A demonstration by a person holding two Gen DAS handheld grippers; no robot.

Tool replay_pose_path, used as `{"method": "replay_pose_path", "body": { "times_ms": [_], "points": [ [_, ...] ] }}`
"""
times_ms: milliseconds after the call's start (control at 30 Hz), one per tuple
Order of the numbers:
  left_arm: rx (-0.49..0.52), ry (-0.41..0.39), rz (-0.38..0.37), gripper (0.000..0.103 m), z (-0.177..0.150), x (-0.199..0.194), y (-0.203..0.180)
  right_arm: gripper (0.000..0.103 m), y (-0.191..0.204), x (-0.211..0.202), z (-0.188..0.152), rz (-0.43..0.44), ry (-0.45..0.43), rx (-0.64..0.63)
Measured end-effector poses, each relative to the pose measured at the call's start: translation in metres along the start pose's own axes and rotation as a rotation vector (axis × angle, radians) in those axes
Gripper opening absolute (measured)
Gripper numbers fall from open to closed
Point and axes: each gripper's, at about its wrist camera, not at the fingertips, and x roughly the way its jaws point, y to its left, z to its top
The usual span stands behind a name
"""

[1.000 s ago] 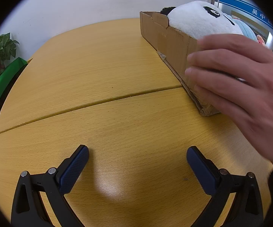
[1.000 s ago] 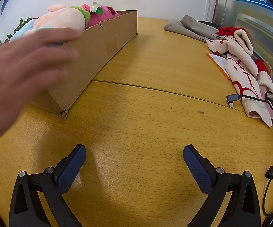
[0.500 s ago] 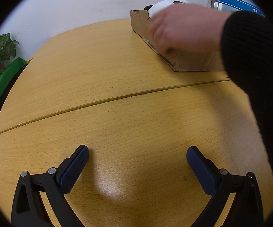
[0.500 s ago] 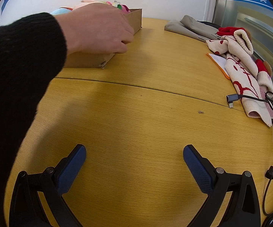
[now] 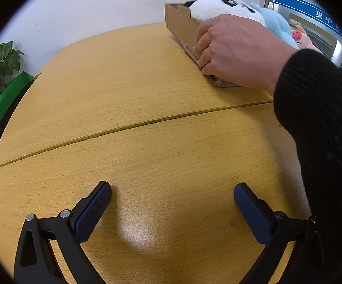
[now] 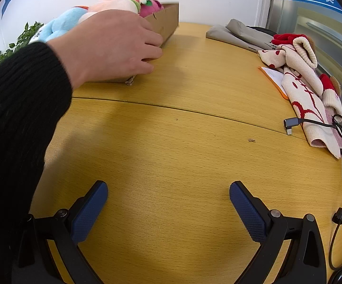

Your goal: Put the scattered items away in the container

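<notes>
- Cardboard box (image 5: 182, 29) at the far side of the counter (image 5: 123, 108) already holds the toys: a panda (image 5: 220, 8), a blue plush (image 5: 277, 24) and pink ones (image 6: 147, 9).
- A bare hand (image 6: 114, 45) in a black sleeve grips the box's near end.
- By my reading the tidying is nearly or fully done; no loose toy shows on the wood. Scarf (image 6: 306, 90), cable (image 6: 291, 124) and grey cloth (image 6: 239, 34) lie to the right, likely not part of it.
- Left gripper (image 5: 172, 201) and right gripper (image 6: 168, 198) rest low over the counter, jaws wide and empty, the box well beyond both.
</notes>
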Motion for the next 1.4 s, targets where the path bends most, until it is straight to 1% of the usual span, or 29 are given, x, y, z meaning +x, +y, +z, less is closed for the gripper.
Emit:
{"method": "replay_pose_path", "body": {
  "times_ms": [1400],
  "points": [
    [-0.004, 0.000, 0.004, 0.103, -0.0018, 0.0003, 0.0023, 0.103, -0.0006, 0.0003, 0.0014, 0.001, -0.002, -0.002]
  ]
}}
